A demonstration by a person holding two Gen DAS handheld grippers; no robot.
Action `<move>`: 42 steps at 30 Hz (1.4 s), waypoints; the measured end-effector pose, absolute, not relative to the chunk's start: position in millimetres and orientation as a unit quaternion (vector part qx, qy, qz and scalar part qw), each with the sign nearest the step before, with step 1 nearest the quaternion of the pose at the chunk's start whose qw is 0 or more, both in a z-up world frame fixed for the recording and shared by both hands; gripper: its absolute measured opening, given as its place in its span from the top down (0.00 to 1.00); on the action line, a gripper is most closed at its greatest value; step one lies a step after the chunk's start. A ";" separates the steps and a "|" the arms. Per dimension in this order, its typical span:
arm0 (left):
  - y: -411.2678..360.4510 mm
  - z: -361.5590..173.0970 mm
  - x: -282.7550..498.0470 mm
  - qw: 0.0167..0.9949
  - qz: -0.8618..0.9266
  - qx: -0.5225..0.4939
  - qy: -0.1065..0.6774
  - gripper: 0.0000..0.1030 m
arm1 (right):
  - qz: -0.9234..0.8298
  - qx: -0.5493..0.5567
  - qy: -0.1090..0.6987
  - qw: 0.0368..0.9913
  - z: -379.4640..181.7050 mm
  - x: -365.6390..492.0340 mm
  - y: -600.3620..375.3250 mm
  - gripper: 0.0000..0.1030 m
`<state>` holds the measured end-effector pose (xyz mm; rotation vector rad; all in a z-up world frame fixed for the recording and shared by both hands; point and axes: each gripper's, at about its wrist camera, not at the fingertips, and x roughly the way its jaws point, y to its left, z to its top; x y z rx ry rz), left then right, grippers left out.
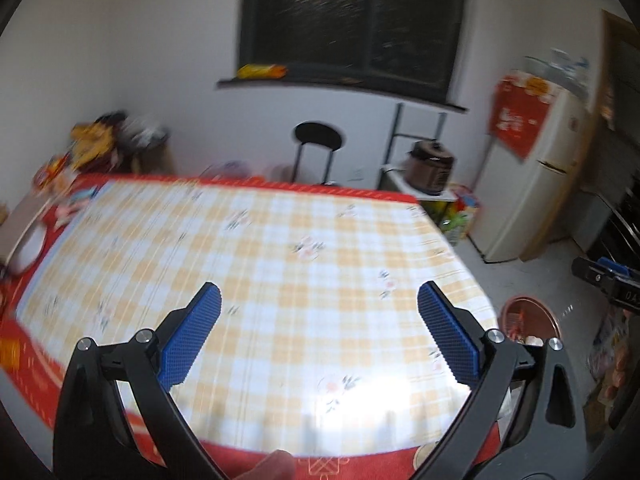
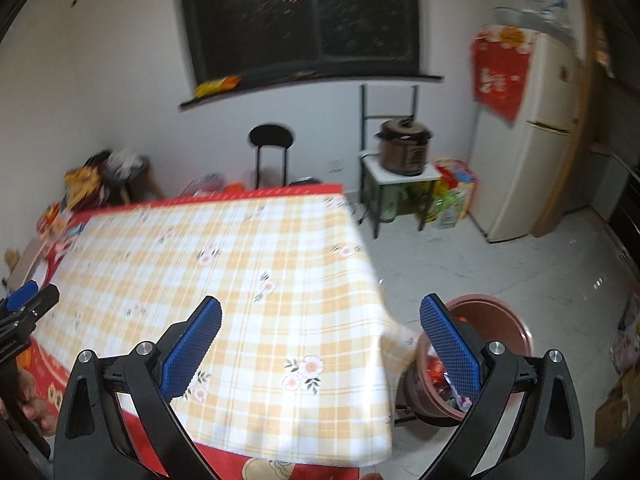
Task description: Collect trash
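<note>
No trash shows on the checked surface point(image 2: 248, 280) itself; what's collected sits in the brown bin point(image 2: 492, 316) on the floor off its right corner. Right gripper point(image 2: 320, 348) hangs nearest that bin, left gripper point(image 1: 318, 332) further in, both jaws spread wide, empty.

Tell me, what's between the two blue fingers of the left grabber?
Nothing is held. The left gripper stands open, and between its blue fingers the left wrist view shows only bare checked tablecloth with little flowers.
</note>
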<state>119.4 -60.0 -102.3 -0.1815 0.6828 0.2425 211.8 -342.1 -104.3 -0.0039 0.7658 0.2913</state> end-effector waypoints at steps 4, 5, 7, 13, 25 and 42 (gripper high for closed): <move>-44.7 -105.7 105.4 0.925 0.147 -0.092 0.338 0.06 | 0.165 -0.023 0.371 0.914 -104.9 220.5 -320.4 0.05; -42.5 -103.8 105.4 0.925 0.156 -0.088 0.335 0.06 | 0.170 -0.022 0.365 0.915 -101.4 219.6 -316.4 0.05; -41.8 -98.2 106.2 0.927 0.166 -0.073 0.328 0.06 | 0.167 -0.023 0.348 0.922 -92.8 215.7 -310.8 0.05; -53.2 -81.0 119.8 0.939 0.113 -0.043 0.322 0.06 | 0.135 -0.008 0.346 0.929 -85.2 205.6 -310.0 0.05; -68.4 -61.4 134.9 0.952 0.051 -0.029 0.301 0.06 | 0.097 0.000 0.358 0.929 -90.4 182.3 -314.8 0.05; -59.3 -63.0 138.8 0.951 0.051 -0.032 0.303 0.06 | 0.096 -0.001 0.361 0.928 -90.1 180.9 -308.6 0.05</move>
